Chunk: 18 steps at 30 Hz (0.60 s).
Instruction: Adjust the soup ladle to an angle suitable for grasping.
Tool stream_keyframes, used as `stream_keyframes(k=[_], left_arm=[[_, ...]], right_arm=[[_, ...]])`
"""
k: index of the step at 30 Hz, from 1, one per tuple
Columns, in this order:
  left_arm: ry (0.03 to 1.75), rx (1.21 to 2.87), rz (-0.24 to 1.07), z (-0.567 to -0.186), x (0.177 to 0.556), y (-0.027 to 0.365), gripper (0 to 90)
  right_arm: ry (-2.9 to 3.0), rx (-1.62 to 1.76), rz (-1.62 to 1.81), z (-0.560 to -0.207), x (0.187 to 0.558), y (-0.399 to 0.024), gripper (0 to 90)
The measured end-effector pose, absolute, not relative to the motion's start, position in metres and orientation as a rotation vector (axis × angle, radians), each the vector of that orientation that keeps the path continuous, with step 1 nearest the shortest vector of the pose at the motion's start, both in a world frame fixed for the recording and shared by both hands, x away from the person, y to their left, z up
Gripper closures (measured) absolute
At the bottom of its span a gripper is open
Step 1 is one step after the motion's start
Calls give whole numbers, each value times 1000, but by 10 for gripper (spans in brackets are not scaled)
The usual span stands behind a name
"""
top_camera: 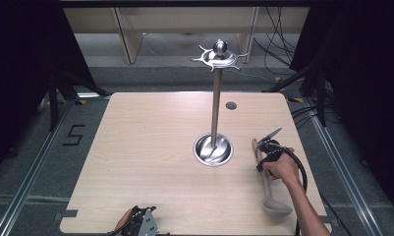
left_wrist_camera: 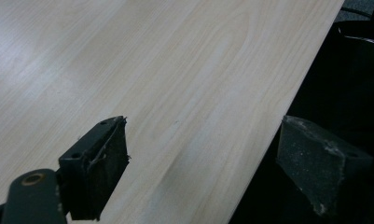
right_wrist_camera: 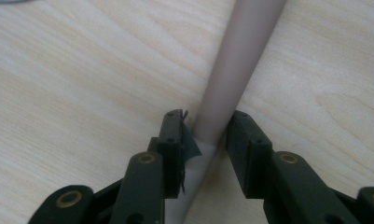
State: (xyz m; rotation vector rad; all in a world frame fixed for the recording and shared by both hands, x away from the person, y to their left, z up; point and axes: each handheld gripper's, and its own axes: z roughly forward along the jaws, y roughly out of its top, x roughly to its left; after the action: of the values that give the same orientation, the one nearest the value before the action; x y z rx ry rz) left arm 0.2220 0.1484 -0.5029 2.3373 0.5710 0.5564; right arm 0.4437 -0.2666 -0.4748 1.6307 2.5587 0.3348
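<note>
While left tongs (left_wrist_camera: 198, 172) gape, right tongs (right_wrist_camera: 205, 133) clamp one ladle (right_wrist_camera: 236, 70).

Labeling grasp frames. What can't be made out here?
- Ladle handle, high view: middle hidden by the hand and right tool.
- Ladle bowl, right gripper view: cut off by the frame edge.
- Left tool, high view: cropped at the bottom edge.
- Stand hooks: too small to count.
</note>
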Motion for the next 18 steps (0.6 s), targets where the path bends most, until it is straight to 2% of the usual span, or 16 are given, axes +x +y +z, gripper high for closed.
stream_keyframes(k=[5, 14, 18], left_arm=[[573, 2343, 554, -502, 222, 149, 155], [583, 2327, 546, -503, 222, 148, 155], [584, 2333, 543, -503, 223, 149, 155]], right_arm=[[2476, 1744, 435, -471, 445, -275, 765], [2426, 1740, 545, -449, 439, -286, 767], [2423, 1624, 659, -434, 433, -290, 767]])
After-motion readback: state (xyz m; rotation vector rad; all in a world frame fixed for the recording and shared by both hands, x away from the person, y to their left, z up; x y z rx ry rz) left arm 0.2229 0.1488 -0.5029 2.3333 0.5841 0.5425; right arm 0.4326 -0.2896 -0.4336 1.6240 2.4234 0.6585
